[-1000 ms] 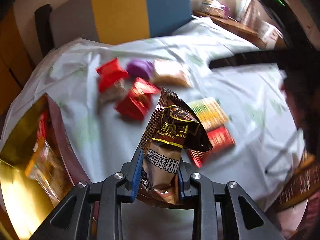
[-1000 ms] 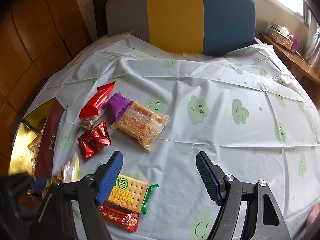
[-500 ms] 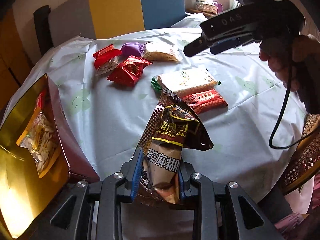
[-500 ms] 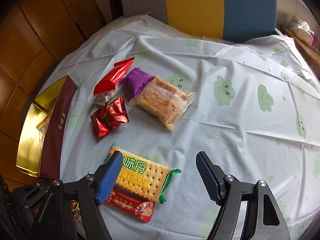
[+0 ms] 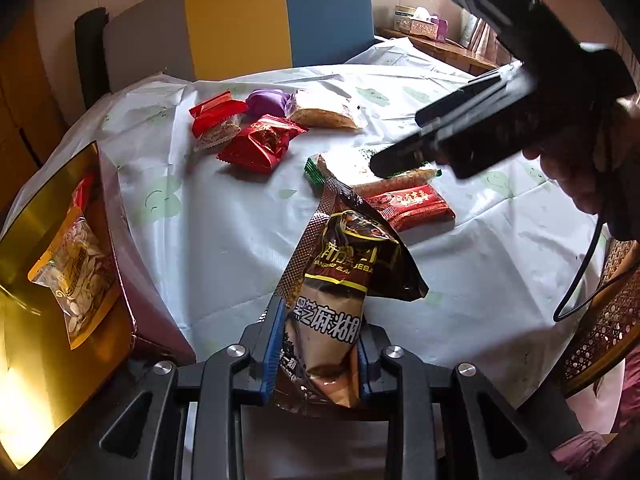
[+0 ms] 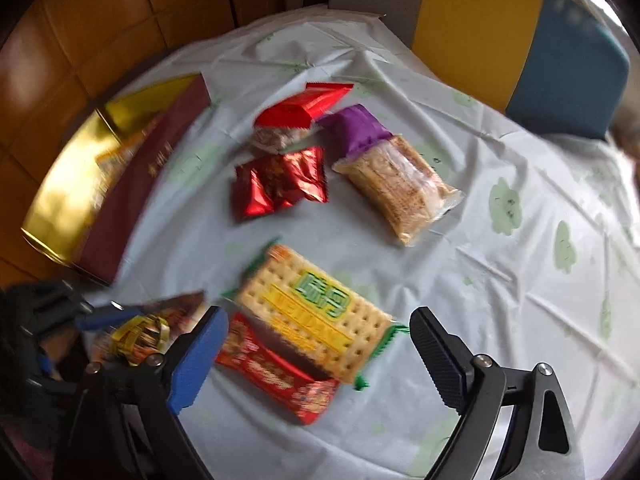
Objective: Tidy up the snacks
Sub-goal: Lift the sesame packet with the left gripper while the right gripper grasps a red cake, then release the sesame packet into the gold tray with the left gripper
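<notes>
Two grippers are shown above the desk [image 6: 500,320]. The brown sesame-paste packet [image 5: 340,292] is pinched by its lower end between the jaws of the left gripper [image 5: 318,354], near the desk's edge and beside the gold-lined box [image 5: 48,380], in which a bag of seeds [image 5: 76,276] lies. The jaws of the right gripper [image 6: 316,348] are opening and stand spread over the cracker pack [image 6: 316,312] and the red packet [image 6: 280,372] beneath it; neither is touched. Farther back, a crinkled red packet [image 6: 280,182], a red-topped sweet [image 6: 296,118] and a purple-ended wafer pack [image 6: 392,176] are grouped together.
</notes>
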The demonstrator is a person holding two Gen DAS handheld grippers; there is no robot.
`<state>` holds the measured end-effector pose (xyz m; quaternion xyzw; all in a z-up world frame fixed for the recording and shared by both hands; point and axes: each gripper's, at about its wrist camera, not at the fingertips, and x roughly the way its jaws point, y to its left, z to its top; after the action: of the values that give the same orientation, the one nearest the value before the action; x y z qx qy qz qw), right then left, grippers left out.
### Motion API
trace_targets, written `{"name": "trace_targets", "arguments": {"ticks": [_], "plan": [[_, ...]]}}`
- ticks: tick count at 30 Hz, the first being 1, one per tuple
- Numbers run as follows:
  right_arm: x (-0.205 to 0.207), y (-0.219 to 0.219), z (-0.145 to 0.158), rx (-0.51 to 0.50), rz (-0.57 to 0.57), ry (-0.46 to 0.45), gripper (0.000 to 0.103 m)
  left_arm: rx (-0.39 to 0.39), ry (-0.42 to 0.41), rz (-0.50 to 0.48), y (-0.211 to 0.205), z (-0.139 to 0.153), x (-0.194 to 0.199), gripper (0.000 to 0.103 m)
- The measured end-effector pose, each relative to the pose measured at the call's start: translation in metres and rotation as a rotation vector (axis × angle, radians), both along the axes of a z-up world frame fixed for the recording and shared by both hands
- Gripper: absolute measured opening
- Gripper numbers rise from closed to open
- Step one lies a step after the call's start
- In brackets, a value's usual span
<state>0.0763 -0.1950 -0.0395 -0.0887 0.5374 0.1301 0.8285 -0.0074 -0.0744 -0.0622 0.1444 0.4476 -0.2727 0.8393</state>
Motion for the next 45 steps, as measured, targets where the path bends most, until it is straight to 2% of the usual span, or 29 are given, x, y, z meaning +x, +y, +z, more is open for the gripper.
{"name": "trace_targets", "arguments": {"ticks": [2, 4, 7, 10, 14, 16, 20, 24, 26, 30, 33, 37, 41, 45], "plan": [[-0.001, -0.004, 0.003, -0.012, -0.008, 0.0, 0.093, -0.007, 0.003, 0.001, 0.001, 0.0, 0.0, 0.03], [-0.008, -0.008, 0.011, 0.023, 0.002, -0.001, 0.091, -0.012, 0.006, -0.001, 0.001, 0.0, 0.001, 0.03], [-0.024, -0.001, 0.022, 0.041, 0.086, -0.002, 0.073, -0.021, 0.012, 0.001, 0.002, 0.0, 0.003, 0.031], [-0.036, 0.016, 0.017, 0.031, 0.193, 0.036, 0.056, -0.032, 0.017, 0.007, 0.003, -0.001, 0.004, 0.031], [-0.038, 0.035, -0.003, -0.039, 0.266, 0.075, 0.05, -0.04, 0.019, 0.009, 0.004, -0.001, 0.004, 0.031], [-0.036, 0.037, -0.011, -0.083, 0.274, 0.045, 0.05, -0.042, 0.019, 0.009, 0.005, -0.001, 0.004, 0.031], [-0.029, 0.029, -0.015, -0.06, 0.243, 0.041, 0.047, -0.042, 0.019, 0.01, 0.005, -0.001, 0.004, 0.031], [-0.029, 0.027, -0.021, -0.086, 0.254, 0.036, 0.046, -0.042, 0.019, 0.013, 0.005, -0.001, 0.005, 0.032], [-0.031, 0.026, -0.02, -0.079, 0.253, 0.034, 0.041, -0.042, 0.019, 0.014, 0.005, -0.001, 0.005, 0.032], [-0.033, 0.03, -0.022, -0.088, 0.252, 0.035, 0.039, -0.044, 0.018, 0.014, 0.005, 0.002, 0.004, 0.029], [-0.031, 0.031, -0.024, -0.082, 0.244, 0.042, 0.039, -0.096, 0.04, 0.005, 0.009, 0.012, 0.004, 0.028], [-0.033, 0.035, -0.025, -0.096, 0.246, 0.033, 0.039, -0.193, 0.008, 0.013, 0.021, 0.044, 0.002, 0.028], [-0.036, 0.037, -0.023, -0.1, 0.247, 0.026, 0.039, -0.302, -0.005, 0.118, 0.055, 0.079, 0.018, 0.028], [-0.038, 0.037, -0.022, -0.103, 0.246, 0.023, 0.039, -0.322, 0.004, 0.29, 0.097, 0.094, 0.046, 0.028]]}}
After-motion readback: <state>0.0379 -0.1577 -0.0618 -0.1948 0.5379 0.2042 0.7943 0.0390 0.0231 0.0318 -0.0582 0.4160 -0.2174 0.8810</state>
